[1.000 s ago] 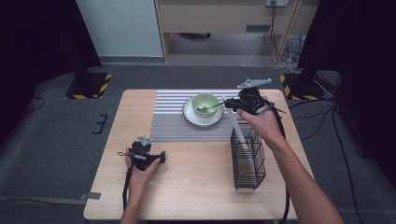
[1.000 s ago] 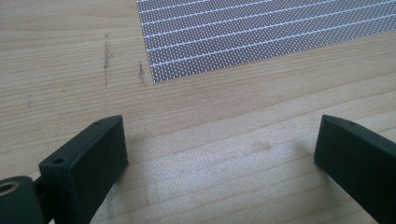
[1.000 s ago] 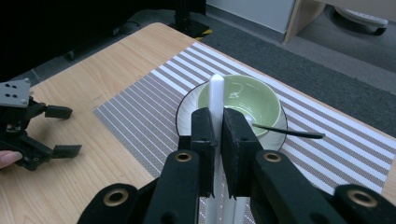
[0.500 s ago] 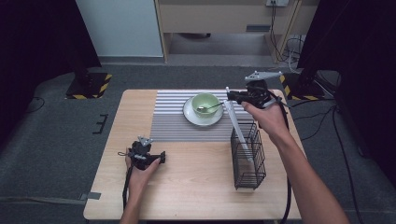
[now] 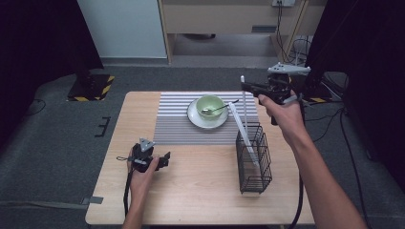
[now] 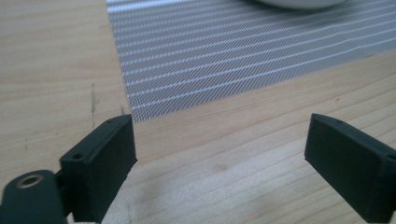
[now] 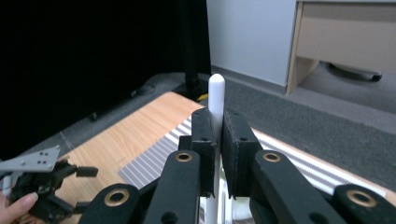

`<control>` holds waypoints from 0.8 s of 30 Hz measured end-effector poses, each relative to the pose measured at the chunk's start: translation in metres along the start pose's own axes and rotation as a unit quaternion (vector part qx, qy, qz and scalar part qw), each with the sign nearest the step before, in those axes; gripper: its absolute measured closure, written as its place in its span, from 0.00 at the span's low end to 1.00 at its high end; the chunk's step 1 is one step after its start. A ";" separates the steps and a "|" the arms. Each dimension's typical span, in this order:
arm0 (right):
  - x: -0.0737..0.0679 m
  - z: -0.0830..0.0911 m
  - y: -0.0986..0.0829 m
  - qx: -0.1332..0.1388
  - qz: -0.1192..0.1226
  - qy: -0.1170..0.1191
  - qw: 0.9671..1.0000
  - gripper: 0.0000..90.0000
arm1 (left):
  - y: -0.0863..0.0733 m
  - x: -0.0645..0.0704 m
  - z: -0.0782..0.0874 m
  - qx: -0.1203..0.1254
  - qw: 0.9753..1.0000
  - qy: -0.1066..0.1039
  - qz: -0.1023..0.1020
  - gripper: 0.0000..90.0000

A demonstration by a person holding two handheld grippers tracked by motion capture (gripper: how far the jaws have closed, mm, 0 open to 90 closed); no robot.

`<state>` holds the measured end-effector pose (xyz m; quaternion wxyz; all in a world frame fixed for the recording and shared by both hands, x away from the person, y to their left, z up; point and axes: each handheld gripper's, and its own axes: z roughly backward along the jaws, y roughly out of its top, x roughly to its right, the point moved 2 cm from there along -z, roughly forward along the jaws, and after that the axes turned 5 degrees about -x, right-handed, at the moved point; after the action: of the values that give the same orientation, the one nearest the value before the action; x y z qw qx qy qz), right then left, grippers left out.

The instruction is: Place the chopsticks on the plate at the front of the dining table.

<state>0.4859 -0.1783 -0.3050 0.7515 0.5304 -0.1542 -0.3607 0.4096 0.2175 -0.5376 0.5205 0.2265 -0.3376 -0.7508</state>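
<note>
My right gripper (image 5: 245, 87) (image 7: 215, 125) is shut on a white stick (image 5: 244, 112) (image 7: 216, 89), held upright with its lower end inside the top of a black wire basket (image 5: 253, 164) on the right of the table. A second white stick (image 5: 239, 123) leans in the basket. A green bowl (image 5: 209, 104) sits on a white plate (image 5: 196, 118) with a spoon (image 5: 220, 109) in it, on a striped grey mat (image 5: 172, 119) (image 6: 224, 51). My left gripper (image 5: 164, 160) (image 6: 222, 154) rests open on the wood at the front left, nothing between its jaws.
The wooden table (image 5: 191, 191) ends at a grey carpet floor. Behind it stand a light wooden cabinet (image 5: 229, 19) and cables (image 5: 296, 47). My left gripper (image 7: 46, 186) and the hand holding it lie at the lower left of the right gripper view.
My right gripper has risen and moved back and to the right with the white stick, which now stands upright above the basket. The left gripper has stayed put.
</note>
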 end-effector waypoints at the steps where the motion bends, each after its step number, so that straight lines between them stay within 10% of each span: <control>1: 0.000 0.000 0.000 0.000 0.000 0.000 1.000 0.94 | 0.001 0.001 0.002 0.005 1.000 -0.002 -0.002 0.10; 24: -0.006 0.031 0.037 0.088 -0.014 0.010 0.996 0.94 | 0.019 0.016 0.020 0.092 0.995 -0.028 -0.013 0.12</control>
<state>0.4771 -0.1885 -0.2586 0.6986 0.6002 -0.1702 -0.3504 0.4019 0.2036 -0.5097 0.4782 0.2571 -0.4167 -0.7291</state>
